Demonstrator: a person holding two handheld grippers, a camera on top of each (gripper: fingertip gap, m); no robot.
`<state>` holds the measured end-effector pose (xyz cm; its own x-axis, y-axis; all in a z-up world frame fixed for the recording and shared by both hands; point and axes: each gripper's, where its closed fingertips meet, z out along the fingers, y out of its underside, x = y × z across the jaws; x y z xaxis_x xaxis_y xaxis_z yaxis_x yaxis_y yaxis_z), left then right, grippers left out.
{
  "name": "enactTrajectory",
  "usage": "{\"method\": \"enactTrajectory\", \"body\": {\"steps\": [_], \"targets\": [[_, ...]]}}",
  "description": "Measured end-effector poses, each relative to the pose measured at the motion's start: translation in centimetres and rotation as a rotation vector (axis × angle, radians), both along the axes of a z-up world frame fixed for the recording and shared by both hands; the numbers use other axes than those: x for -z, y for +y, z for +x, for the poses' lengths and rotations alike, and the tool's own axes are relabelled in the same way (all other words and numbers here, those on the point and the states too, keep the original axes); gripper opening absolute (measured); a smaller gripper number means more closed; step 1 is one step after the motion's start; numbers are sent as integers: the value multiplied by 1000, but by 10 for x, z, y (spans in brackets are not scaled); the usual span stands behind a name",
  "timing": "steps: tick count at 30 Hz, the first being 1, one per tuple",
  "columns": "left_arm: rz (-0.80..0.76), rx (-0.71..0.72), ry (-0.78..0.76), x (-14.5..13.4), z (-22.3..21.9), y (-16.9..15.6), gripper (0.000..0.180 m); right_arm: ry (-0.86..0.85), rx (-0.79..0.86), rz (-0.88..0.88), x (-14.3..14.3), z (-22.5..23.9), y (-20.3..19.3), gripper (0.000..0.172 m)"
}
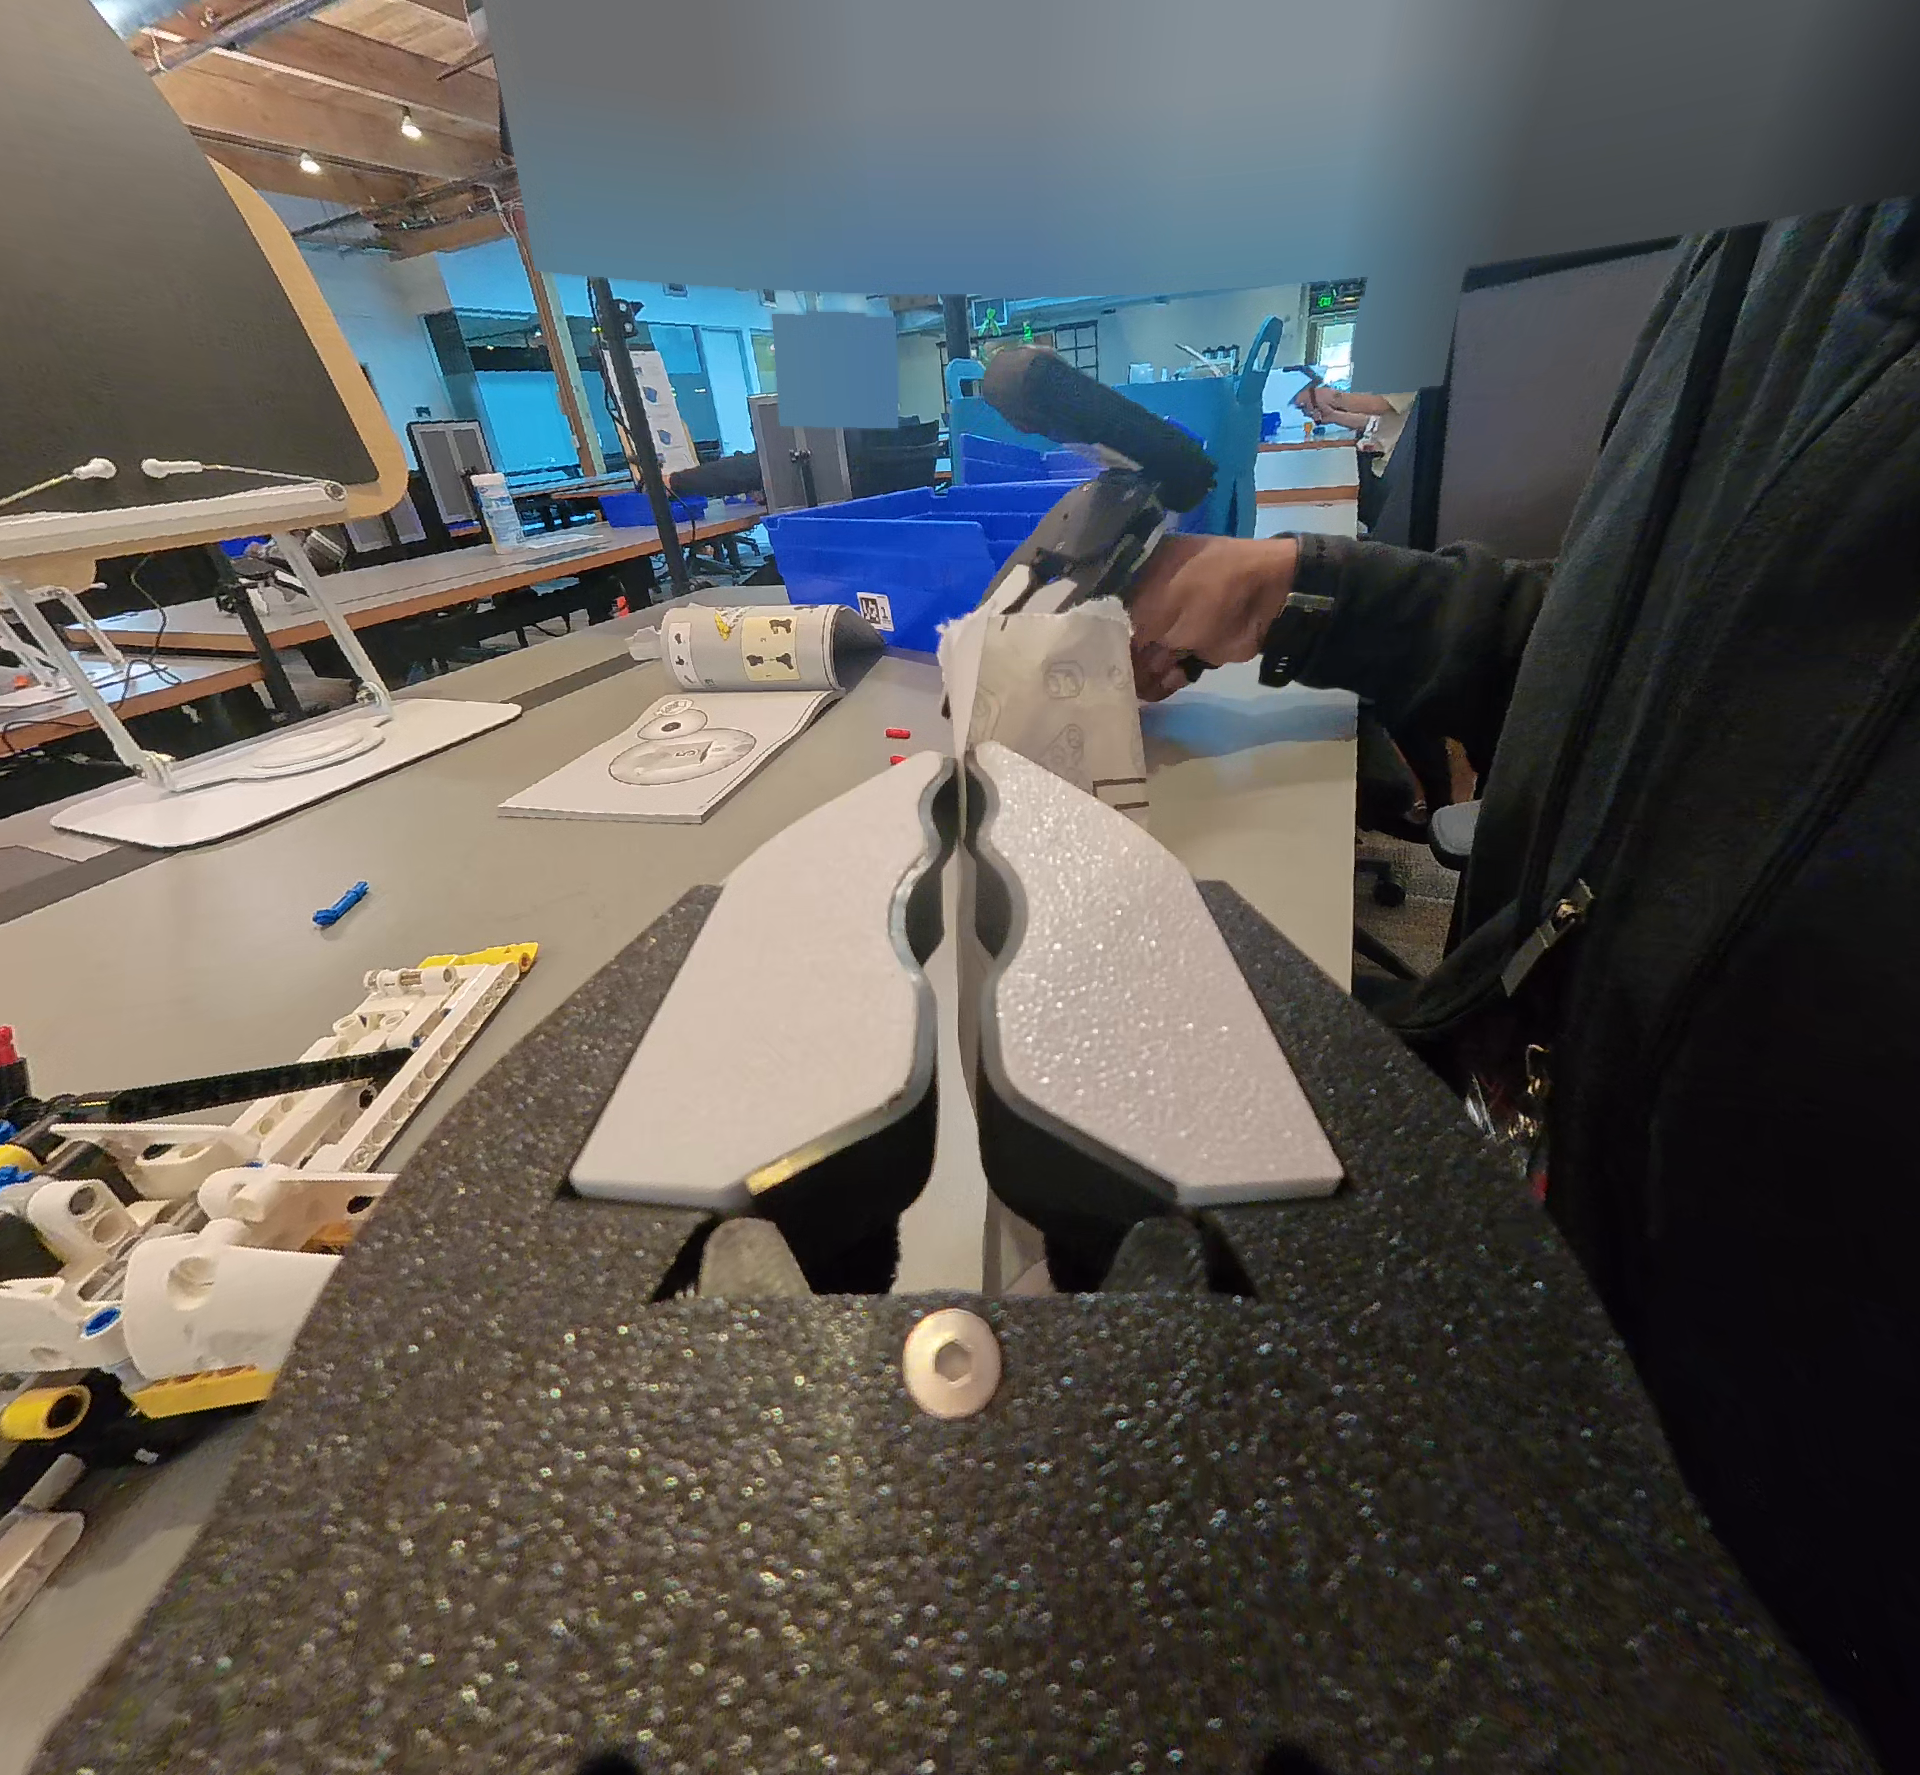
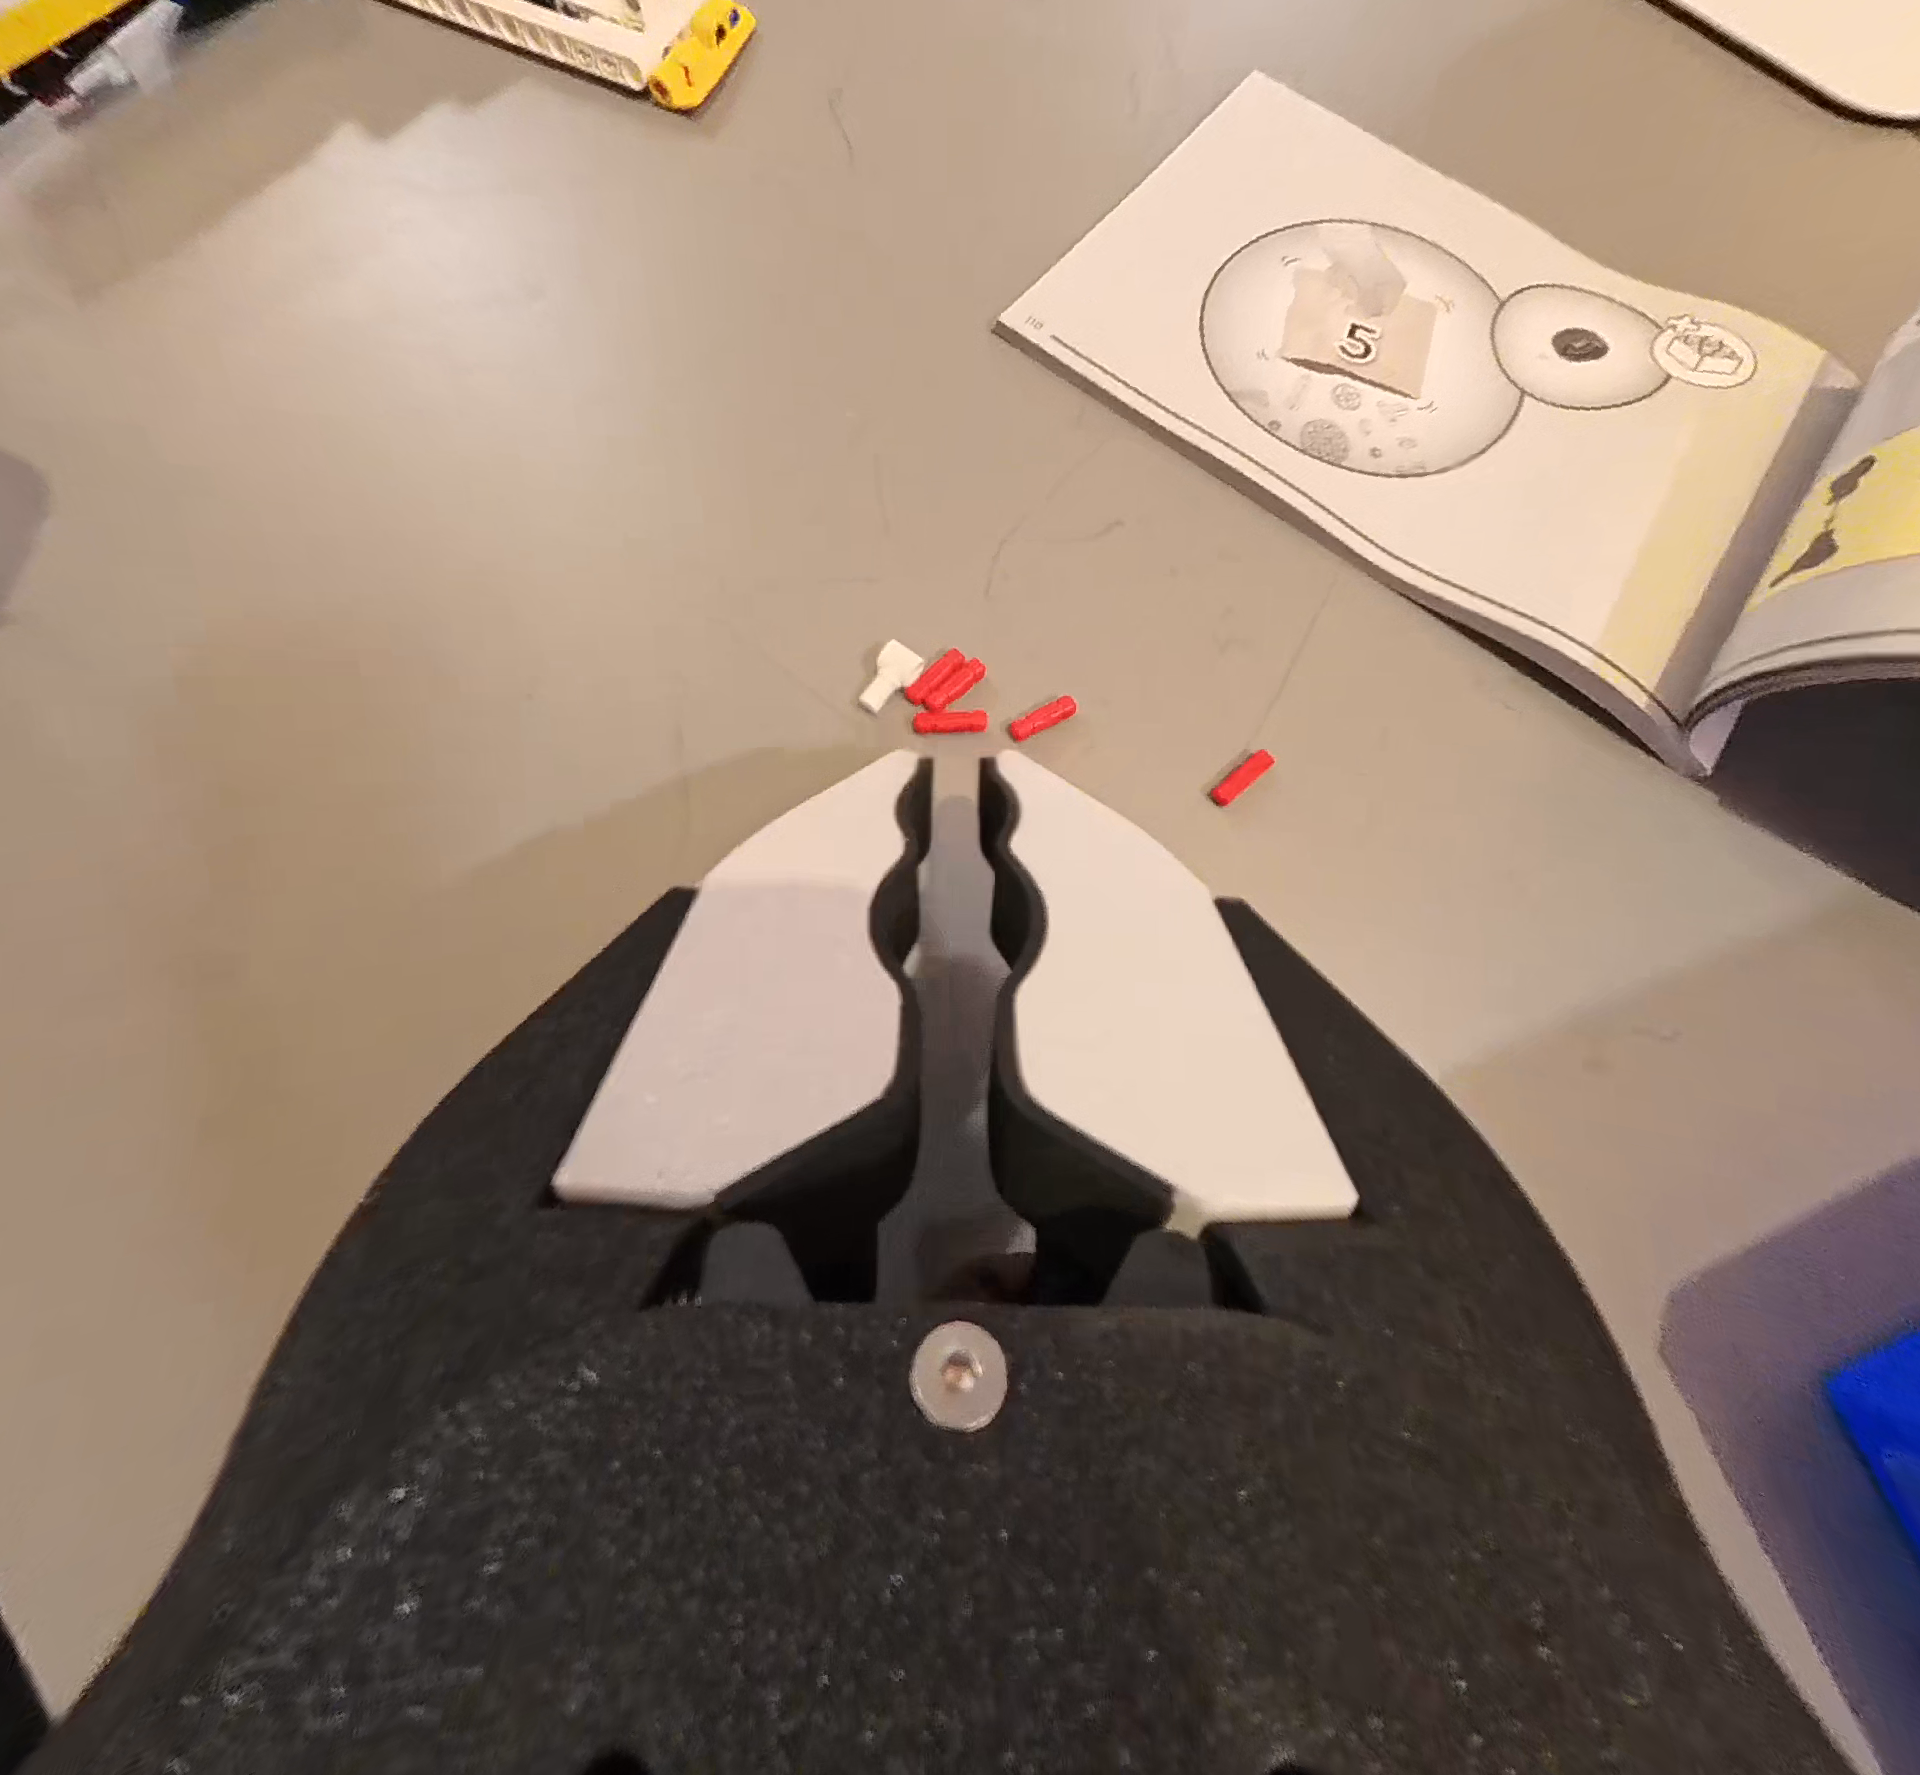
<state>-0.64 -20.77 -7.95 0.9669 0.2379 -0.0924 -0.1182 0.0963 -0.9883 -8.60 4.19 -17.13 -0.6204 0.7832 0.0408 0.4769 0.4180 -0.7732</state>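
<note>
My left gripper [image 1: 961, 775] is shut on the lower edge of a white paper bag [image 1: 1060, 697] printed with brick outlines, and the bag stands up from its fingertips. In the left wrist view my right gripper [image 1: 1023, 587], held by a hand, meets the bag's torn top edge. In the right wrist view my right gripper [image 2: 958, 761] has its jaws nearly together, and a grey strip of paper [image 2: 951, 894] fills the gap just behind the tips. It points down at several red pins [image 2: 951, 691] and a small white connector [image 2: 888, 671] lying on the grey table [image 2: 468, 478].
An open instruction booklet [image 2: 1403, 395] lies right of the pins, and it also shows in the left wrist view [image 1: 675, 759]. A white and yellow brick model [image 1: 208, 1195] and a blue piece [image 1: 341, 902] lie at the left. Blue bins [image 1: 883, 551] stand behind. A white stand [image 1: 281, 769] is at the far left. Across from one pair of fingers to the other is roughly 30 centimeters.
</note>
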Motion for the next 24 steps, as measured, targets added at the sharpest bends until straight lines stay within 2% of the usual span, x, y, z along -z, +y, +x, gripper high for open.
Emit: {"method": "enactTrajectory", "body": {"steps": [7,13,16,20,24], "targets": [[-1,0,-1,0,0,0,0,23,73,-24,-1,13,42,22],[-3,2,-6,0,-1,0,0,47,137,-111,-3,26,70,23],[-5,3,-11,1,-1,1,0,78,53,-12,2,22,61,23],[-4,0,-5,1,-1,0,0,64,-167,157,18,13,48,23],[-5,-5,9,1,1,0,0,7,-267,117,21,4,45,23]]}}
